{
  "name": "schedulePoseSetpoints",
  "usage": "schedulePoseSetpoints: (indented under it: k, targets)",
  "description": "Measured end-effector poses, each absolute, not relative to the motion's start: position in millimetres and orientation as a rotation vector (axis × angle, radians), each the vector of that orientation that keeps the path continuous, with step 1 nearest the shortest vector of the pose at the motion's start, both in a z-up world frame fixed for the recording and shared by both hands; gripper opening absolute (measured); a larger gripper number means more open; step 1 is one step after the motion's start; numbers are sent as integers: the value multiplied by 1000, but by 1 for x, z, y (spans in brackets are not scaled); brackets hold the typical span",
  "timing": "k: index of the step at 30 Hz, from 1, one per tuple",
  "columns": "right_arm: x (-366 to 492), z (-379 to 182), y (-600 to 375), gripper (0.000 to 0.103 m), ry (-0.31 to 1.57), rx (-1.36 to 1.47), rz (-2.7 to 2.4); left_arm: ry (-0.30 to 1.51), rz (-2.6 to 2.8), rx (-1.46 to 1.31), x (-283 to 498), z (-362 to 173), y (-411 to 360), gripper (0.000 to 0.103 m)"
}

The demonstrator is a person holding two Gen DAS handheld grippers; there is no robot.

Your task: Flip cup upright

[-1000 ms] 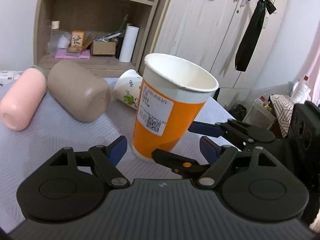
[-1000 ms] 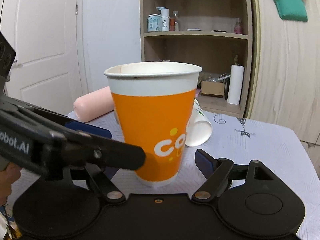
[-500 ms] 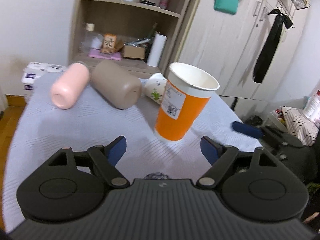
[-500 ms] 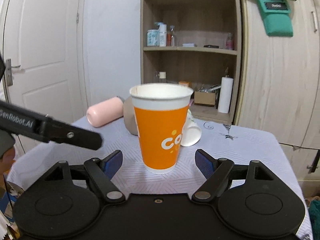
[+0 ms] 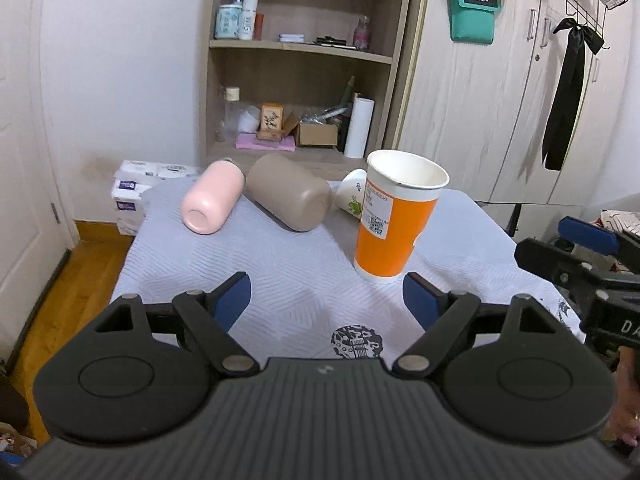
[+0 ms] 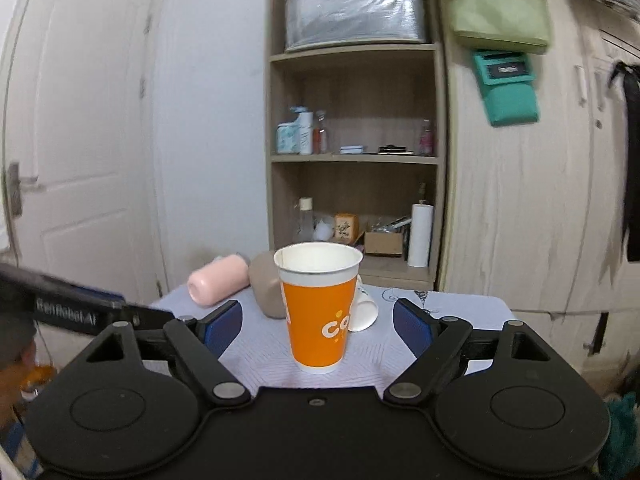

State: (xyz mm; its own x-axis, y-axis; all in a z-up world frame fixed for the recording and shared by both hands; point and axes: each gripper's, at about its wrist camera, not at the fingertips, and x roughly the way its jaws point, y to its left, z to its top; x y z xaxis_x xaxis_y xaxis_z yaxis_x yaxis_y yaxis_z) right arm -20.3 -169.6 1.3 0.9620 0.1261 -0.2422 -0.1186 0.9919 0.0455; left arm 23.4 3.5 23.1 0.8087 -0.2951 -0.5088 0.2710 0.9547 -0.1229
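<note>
Orange cup (image 5: 394, 222) stands upright on the tablecloth (image 5: 280, 280), mouth up; flip looks done. My left gripper (image 5: 327, 298) and right gripper (image 6: 318, 322) are both spread wide, holding nothing, clear of the cup. The right view is blurred, so I'd guess nothing remains.

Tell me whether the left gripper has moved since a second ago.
Yes. The left gripper has backed away, open, from the upright orange paper cup, which now shows far smaller and beyond its fingertips on the white patterned tablecloth.
</note>
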Motion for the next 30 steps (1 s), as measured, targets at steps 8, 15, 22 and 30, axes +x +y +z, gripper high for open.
schedulePoseSetpoints:
  k: [8, 15, 22, 30]
  targets:
    - [-31, 0, -167, 86, 271, 23, 78, 519, -253, -31, 4, 25, 2, 85]
    - [-31, 0, -169, 86, 296, 14, 38, 497, -211, -14, -9, 26, 5, 85]
    - [-32, -3, -169, 87, 312, 6, 24, 501, -202, -12, -8, 25, 3, 90]
    - [-31, -4, -170, 103, 319, 8, -40, 517, -169, 3, -7, 22, 1, 103]
